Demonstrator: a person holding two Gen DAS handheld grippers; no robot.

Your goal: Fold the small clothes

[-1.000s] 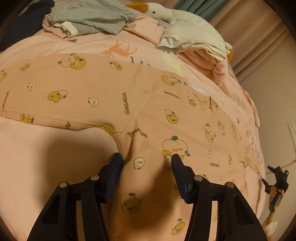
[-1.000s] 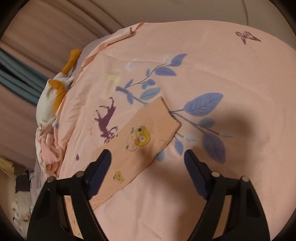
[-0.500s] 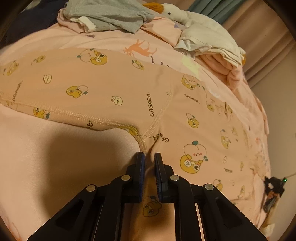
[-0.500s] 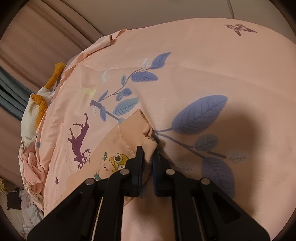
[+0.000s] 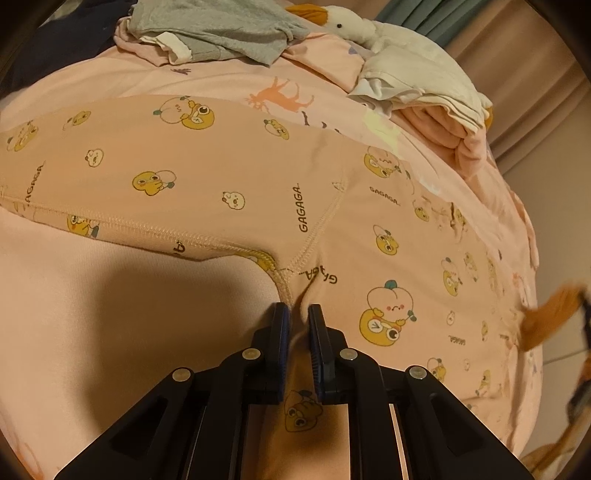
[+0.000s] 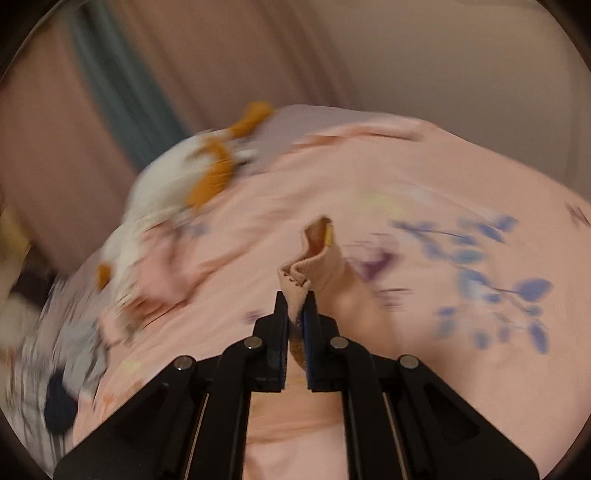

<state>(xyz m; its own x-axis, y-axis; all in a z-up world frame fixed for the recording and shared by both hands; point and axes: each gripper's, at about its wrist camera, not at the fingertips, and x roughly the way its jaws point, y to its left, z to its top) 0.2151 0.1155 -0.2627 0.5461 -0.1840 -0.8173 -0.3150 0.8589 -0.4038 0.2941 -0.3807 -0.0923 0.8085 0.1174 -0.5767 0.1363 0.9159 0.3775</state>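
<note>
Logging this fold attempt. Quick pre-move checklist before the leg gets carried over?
1. Left tongs shut on the printed pants at the crotch seam: ok.
2. Right tongs shut on the leg cuff: ok, fabric bunched between the pads.
3. Cuff lifted off the bedsheet: ok, it stands above the sheet.
4. Rest of the pants flat: ok in the left wrist view, no big wrinkles.
5. Landing area free: cannot tell; the grey garment and the goose plush lie beyond the pants, apart from them.
6. Right view sharp enough to aim: not ok, heavy motion blur.
</note>
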